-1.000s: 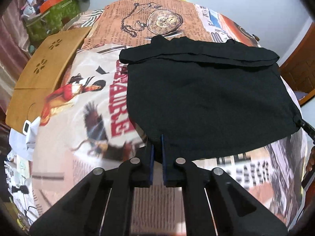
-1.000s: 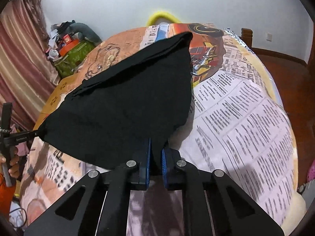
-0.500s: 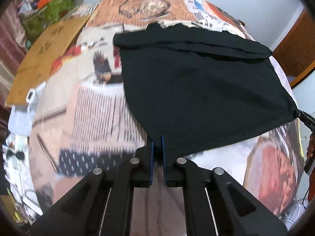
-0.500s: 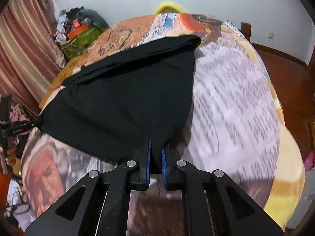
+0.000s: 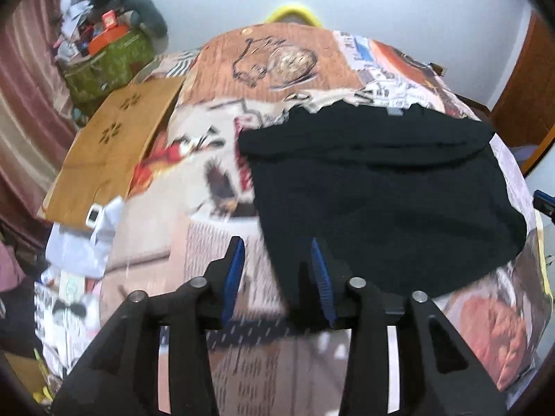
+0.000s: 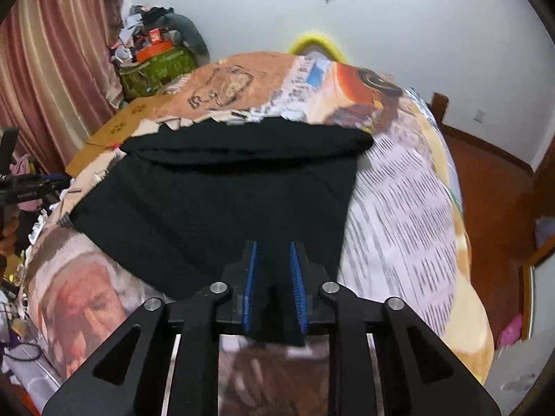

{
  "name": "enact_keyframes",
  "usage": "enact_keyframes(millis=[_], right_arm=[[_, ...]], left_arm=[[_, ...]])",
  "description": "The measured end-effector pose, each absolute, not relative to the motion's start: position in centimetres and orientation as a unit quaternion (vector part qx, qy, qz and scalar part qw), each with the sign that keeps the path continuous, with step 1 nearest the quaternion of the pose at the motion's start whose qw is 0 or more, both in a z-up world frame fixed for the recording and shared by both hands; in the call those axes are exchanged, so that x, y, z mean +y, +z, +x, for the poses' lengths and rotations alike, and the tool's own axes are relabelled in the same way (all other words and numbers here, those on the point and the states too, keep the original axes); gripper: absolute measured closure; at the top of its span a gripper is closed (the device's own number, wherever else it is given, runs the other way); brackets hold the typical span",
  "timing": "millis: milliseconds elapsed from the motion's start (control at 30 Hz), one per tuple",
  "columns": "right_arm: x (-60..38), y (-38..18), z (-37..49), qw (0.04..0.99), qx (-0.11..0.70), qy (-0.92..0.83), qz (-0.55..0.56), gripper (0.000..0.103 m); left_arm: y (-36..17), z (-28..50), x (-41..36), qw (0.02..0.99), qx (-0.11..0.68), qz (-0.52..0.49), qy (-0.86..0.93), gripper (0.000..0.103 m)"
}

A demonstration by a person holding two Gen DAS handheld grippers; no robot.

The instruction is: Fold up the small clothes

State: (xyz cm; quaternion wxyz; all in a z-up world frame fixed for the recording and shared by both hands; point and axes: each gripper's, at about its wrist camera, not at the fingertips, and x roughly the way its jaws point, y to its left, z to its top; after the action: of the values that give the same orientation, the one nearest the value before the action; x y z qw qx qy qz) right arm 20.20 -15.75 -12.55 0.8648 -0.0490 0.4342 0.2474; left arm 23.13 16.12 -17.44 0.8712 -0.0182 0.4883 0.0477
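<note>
A black garment [image 5: 378, 190] lies spread flat on a bed with a printed blanket [image 5: 277, 55], its far edge folded over. It also shows in the right wrist view [image 6: 222, 201]. My left gripper [image 5: 277, 270] is open at the garment's near left corner; its blue pads [image 5: 234, 270] stand apart and hold nothing. My right gripper [image 6: 274, 277] is open at the near right corner, and the cloth's corner lies loose between its pads [image 6: 296, 280]. The left gripper's tip [image 6: 31, 187] shows at the right wrist view's left edge.
A wooden folding board [image 5: 114, 159] lies on the bed's left side with a small white device [image 5: 93, 214] near it. A green bag with clutter [image 5: 104, 59] stands by the curtain [image 6: 52, 79]. A wooden door [image 5: 523, 97] is at the right.
Both grippers were shut on the garment's near corners and pulled it toward me; now both have opened and let the cloth go. The garment lies flat on the blanket.
</note>
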Motion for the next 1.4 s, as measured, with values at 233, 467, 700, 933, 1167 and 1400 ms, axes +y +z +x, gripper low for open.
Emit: enact_keyframes(millis=[233,467,700,933,1167,1400], right_arm=[[-11.9,-14.9,24.2,0.847,0.453,0.274,-0.048,0.073],[-7.9,-18.4,28.5,0.812,0.496,0.301,-0.064,0.073],[-5.0,-17.8,31.3,0.811,0.475,0.328,-0.098,0.073],[-5.7,-17.5,36.9,0.846,0.457,0.261,-0.083,0.073],[-12.2,-14.0,37.0,0.888,0.412,0.206,0.005,0.068],[-16.2,-14.7,35.4,0.885,0.427,0.183,-0.018,0.052]], left_arm=[[-19.3,29.4,12.7,0.862,0.507,0.021,0.011,0.036],[-23.7,34.2,10.6,0.822,0.568,0.024,-0.029,0.031],[-24.5,38.1,10.9,0.822,0.567,0.050,-0.012,0.029],[-22.9,43.6,15.5,0.843,0.521,0.072,0.109,0.029],[-21.0,42.8,21.5,0.849,0.508,-0.015,0.145,0.030],[-23.8,40.4,23.1,0.831,0.539,-0.035,0.130,0.027]])
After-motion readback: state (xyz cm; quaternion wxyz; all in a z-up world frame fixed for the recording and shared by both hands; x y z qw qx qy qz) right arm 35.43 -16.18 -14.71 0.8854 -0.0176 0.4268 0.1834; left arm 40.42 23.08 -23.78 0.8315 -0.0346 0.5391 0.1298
